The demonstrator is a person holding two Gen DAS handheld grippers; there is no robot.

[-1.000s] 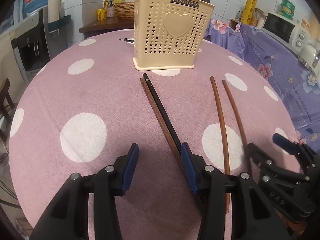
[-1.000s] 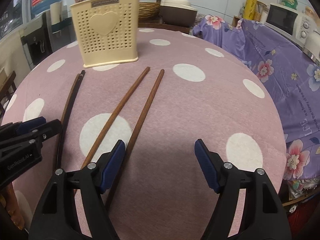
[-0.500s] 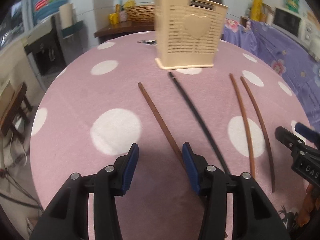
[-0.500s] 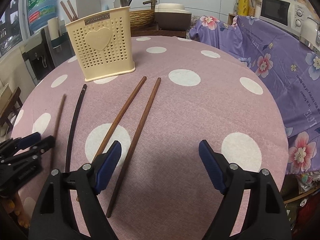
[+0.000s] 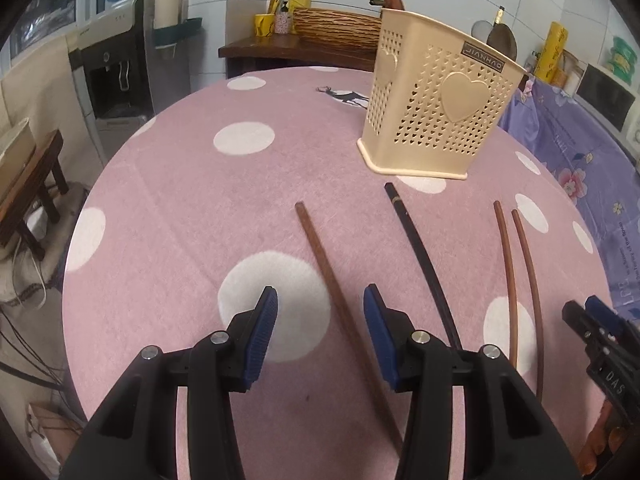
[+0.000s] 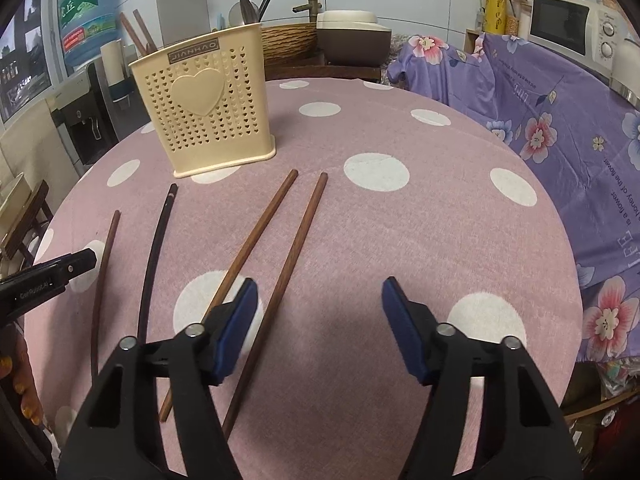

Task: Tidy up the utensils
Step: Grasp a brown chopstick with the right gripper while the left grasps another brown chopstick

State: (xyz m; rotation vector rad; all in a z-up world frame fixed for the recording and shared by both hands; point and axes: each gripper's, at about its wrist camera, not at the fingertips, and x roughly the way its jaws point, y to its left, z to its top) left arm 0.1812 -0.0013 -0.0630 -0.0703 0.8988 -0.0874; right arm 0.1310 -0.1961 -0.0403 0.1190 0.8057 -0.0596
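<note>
A cream perforated utensil holder point(image 5: 436, 104) with a heart stands on the far part of the pink dotted table; it also shows in the right wrist view point(image 6: 204, 106) with chopsticks and a spoon in it. Several chopsticks lie in front of it: a brown one point(image 5: 340, 300), a black one point(image 5: 424, 264) and a brown pair point(image 5: 520, 280). My left gripper point(image 5: 320, 320) is open, with the brown chopstick lying between its jaws. My right gripper point(image 6: 318, 308) is open and empty, just right of the brown pair point(image 6: 280, 248).
The round table point(image 6: 400, 240) drops off at its edges. A purple floral cloth point(image 6: 560, 120) covers furniture on the right. A water dispenser point(image 5: 116, 72) and a wooden stool point(image 5: 28, 176) stand at the left. A counter with a basket point(image 5: 336, 28) lies behind.
The brown chopstick has been split from the black one and now lies apart to its left. My left gripper has shifted left and is now over the brown one. My right gripper barely moved.
</note>
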